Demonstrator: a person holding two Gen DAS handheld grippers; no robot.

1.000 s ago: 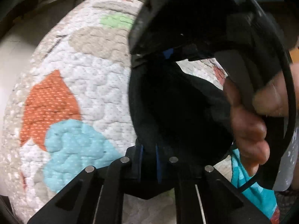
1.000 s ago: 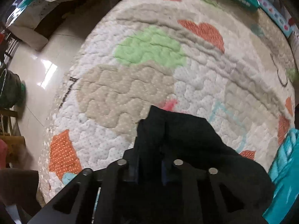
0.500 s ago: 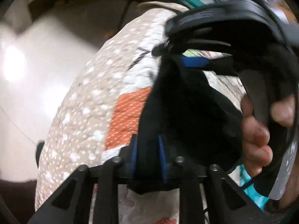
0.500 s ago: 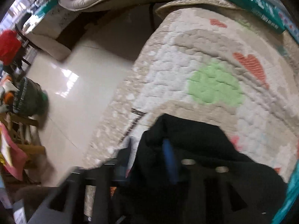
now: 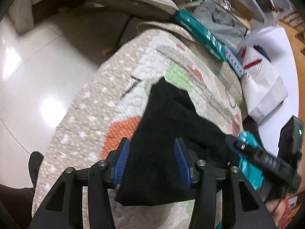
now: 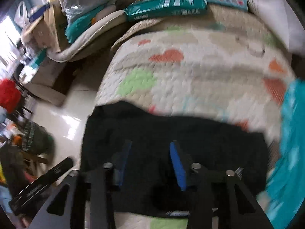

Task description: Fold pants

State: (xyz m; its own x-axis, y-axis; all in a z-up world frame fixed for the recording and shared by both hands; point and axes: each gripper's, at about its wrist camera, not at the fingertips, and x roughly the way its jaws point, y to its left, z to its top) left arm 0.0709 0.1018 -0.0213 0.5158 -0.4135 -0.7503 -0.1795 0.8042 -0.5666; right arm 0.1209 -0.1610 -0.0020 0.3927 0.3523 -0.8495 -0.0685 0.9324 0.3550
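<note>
The black pants (image 5: 167,133) lie folded on the quilted bed cover (image 5: 91,118), directly under and in front of both grippers. The left gripper (image 5: 152,159) now stands with its blue pads (image 5: 122,160) well apart; its jaws have just been opening, and the pads do not press on the cloth, which only shows behind the gap between them. One second ago the same pads were closed tight on a raised bunch of the pants, and the cloth hung up from the bed; now it lies flat and spreads away from the gripper.

The right gripper (image 6: 150,162) is also apart from the cloth. Its jaws opened wide and have just been closing a little, but a clear gap remains between the pads (image 6: 177,166) and nothing is pinched there. Before, it held a fold of the pants lifted up.

In the left view the other gripper (image 5: 253,154) has gone from above the pants to the right side, beside a turquoise cloth (image 5: 247,164). A green package (image 6: 165,5) lies at the far edge of the bed, well apart from both grippers
</note>
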